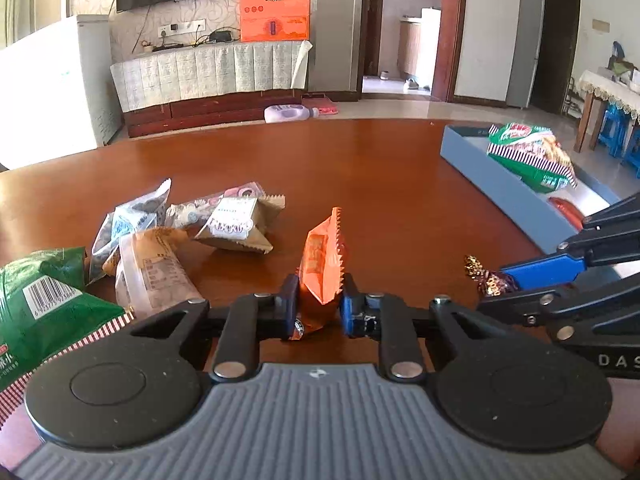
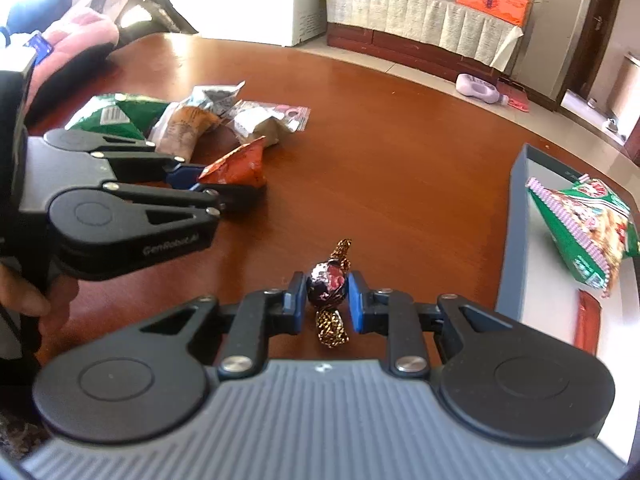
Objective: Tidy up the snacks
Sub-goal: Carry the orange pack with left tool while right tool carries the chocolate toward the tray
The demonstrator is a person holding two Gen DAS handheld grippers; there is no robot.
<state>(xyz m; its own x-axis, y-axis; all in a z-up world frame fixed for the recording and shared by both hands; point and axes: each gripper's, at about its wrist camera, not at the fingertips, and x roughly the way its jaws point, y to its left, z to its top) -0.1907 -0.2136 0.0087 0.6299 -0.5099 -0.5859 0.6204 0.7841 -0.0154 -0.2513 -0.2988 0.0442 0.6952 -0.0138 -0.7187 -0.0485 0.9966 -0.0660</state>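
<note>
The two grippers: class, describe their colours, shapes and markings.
Both the left gripper and right gripper are black linkages with silver rivets, round black discs, a ribbed grey base and blue fingers. One side view reads "GenRobot.AI"; the other shows "DAS".

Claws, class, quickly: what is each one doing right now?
Left claw: closed on the orange snack packet.
Right claw: closed on the foil-wrapped candy.
</note>
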